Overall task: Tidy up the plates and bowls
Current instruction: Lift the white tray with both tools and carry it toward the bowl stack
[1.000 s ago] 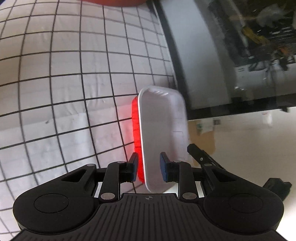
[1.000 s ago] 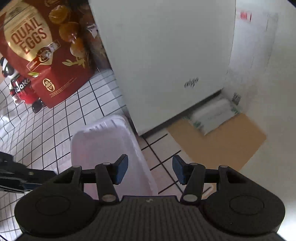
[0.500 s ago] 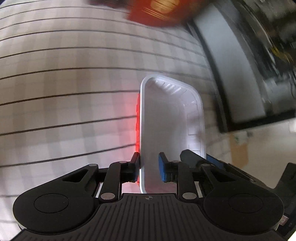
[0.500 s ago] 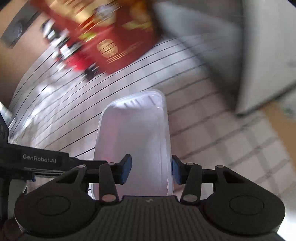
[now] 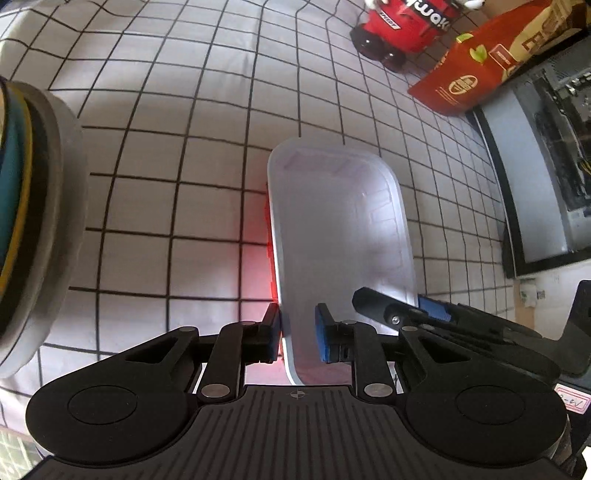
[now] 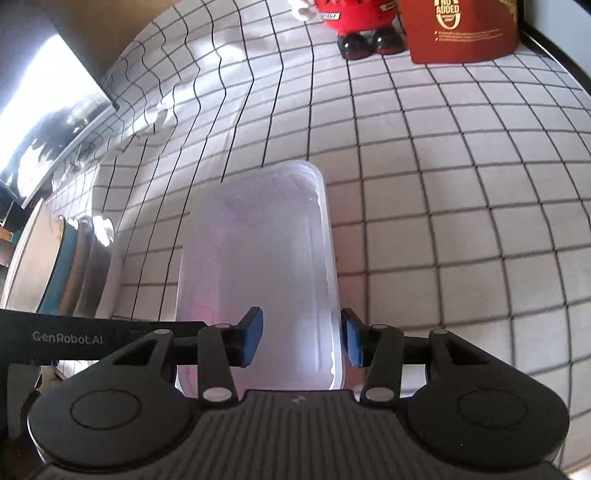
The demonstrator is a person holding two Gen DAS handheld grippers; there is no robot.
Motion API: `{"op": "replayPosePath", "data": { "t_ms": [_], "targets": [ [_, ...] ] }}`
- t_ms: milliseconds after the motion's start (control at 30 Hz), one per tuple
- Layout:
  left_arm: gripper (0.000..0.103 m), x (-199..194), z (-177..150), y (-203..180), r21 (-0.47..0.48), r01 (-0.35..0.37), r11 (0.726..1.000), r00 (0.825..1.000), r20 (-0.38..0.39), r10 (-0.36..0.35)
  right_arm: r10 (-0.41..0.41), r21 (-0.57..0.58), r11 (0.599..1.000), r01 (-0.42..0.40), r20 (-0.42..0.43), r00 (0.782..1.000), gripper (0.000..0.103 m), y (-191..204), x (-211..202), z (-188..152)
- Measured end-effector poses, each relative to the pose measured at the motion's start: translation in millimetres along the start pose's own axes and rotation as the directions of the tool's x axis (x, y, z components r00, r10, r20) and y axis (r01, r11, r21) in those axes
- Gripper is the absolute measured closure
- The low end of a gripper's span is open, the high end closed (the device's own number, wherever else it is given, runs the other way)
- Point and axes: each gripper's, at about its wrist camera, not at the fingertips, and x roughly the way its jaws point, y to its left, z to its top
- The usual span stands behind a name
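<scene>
Your left claw point(image 5: 297, 334), jaws just closing, pinches the white tray's point(image 5: 340, 236) left rim, mid-frame above the checked worktop point(image 5: 166, 166); your right claw point(image 6: 301, 338) apparently grips its right wall.

Right hand-held gripper point(image 6: 301, 338) clamps the white tray's point(image 6: 258, 258) right wall above the checked cloth point(image 6: 461, 221)

Ahead of your tray point(image 6: 258, 266) the checked surface point(image 6: 461, 229) lies bare, so you can pass forward and to the right. To your left a stack of plates point(image 5: 33, 221) stands near, blocking that side. At the far edge a red figure point(image 6: 354, 22) and a snack bag point(image 6: 458, 33) stand side by side, with a dark screen point(image 5: 535, 177) closing the right.
</scene>
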Motion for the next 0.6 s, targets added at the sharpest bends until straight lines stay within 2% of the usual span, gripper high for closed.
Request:
{"op": "replayPosePath", "data": {
  "t_ms": [67, 233, 367, 400, 467, 600],
  "targets": [
    [0.080, -0.2, -1.1, 3.3, 0.035, 0.026, 0.999, 1.000, -0.007, -0.026, -0.040, 0.025, 0.999, 0.040, -0.009, 0.999, 0.056, 7.8, 1.7, -6.0],
    [0.080, -2.3, -1.7, 11.1, 0.129, 0.096, 0.987, 0.992, -0.091, -0.084, -0.150, 0.132, 0.980, 0.151, -0.019, 0.989, 0.056, 10.6, -8.2, -19.8],
    [0.080, 3.0, 3.0, 3.6, 0.182, 0.129, 0.975, 0.990, -0.074, -0.117, -0.239, 0.181, 0.956, 0.229, 0.036, 0.970, 0.056, 2.7, -13.9, -18.4],
    [0.080, 4.6, 4.3, 2.3, 0.179, 0.146, 0.973, 0.988, -0.067, -0.136, -0.246, 0.193, 0.954, 0.232, 0.051, 0.968, 0.056, -0.1, -14.1, -17.0],
    [0.080, 6.3, 5.5, 0.9, 0.176, 0.172, 0.969, 0.985, -0.034, -0.168, -0.208, 0.193, 0.963, 0.188, 0.090, 0.974, 0.056, -10.4, -13.7, -16.3],
    [0.080, 10.9, 2.2, -4.4, 0.190, 0.161, 0.968, 0.983, 0.052, -0.174, -0.140, 0.158, 0.980, 0.120, 0.125, 0.982, 0.056, -19.8, -4.1, -9.7]
  ]
}}
